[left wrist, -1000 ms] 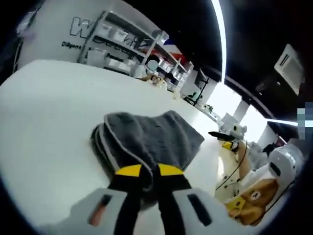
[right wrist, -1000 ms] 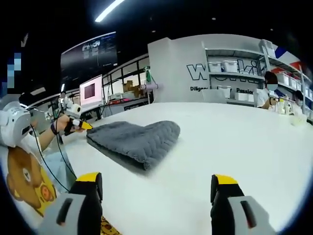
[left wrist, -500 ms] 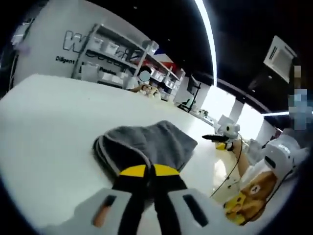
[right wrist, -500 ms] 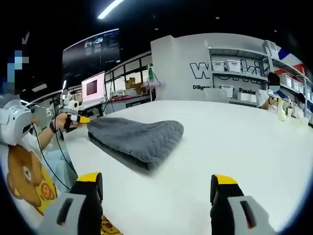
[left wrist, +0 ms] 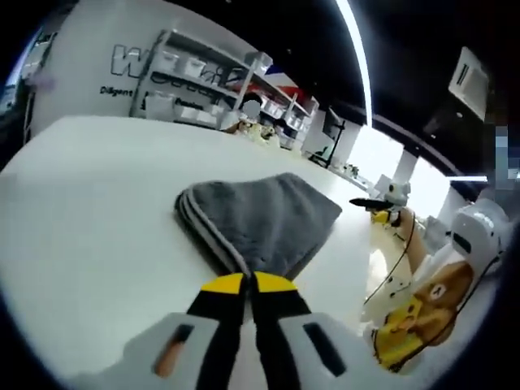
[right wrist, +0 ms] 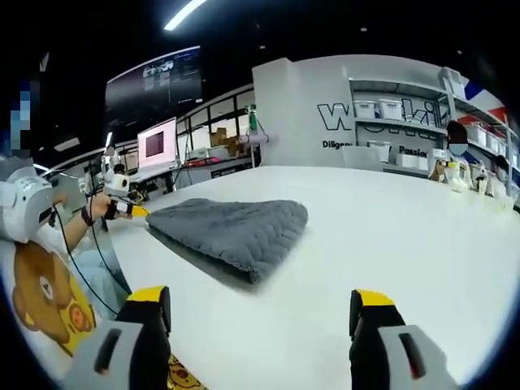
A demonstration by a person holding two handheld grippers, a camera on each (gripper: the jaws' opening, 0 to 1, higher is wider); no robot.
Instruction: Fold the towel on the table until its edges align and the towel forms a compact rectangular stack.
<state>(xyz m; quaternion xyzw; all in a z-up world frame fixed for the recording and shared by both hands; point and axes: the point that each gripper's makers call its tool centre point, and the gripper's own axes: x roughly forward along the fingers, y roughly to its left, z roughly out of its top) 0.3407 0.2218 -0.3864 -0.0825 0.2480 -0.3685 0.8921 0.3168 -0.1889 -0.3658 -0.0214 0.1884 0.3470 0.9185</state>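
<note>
A grey quilted towel (left wrist: 264,219) lies folded in layers on the white table (left wrist: 81,203). My left gripper (left wrist: 248,283) is shut on the towel's near corner, its yellow-tipped jaws pressed together low over the tabletop. In the right gripper view the towel (right wrist: 236,227) lies flat left of centre, and the left gripper (right wrist: 122,208) holds its left corner near the table edge. My right gripper (right wrist: 260,302) stands open and holds nothing, well short of the towel. That gripper (left wrist: 370,203) also appears in the left gripper view, past the table's right edge.
A person in a bear-print shirt (right wrist: 41,292) stands at the table's edge. Shelves with boxes (right wrist: 390,110) line the far wall, and people (right wrist: 455,150) sit beyond the table. Monitors (right wrist: 158,146) stand on benches at the left. Bare tabletop (right wrist: 422,244) spreads to the towel's right.
The left gripper has lowered the held corner to the tabletop. The towel, raised at that end before, now lies flat. The right gripper has stayed open.
</note>
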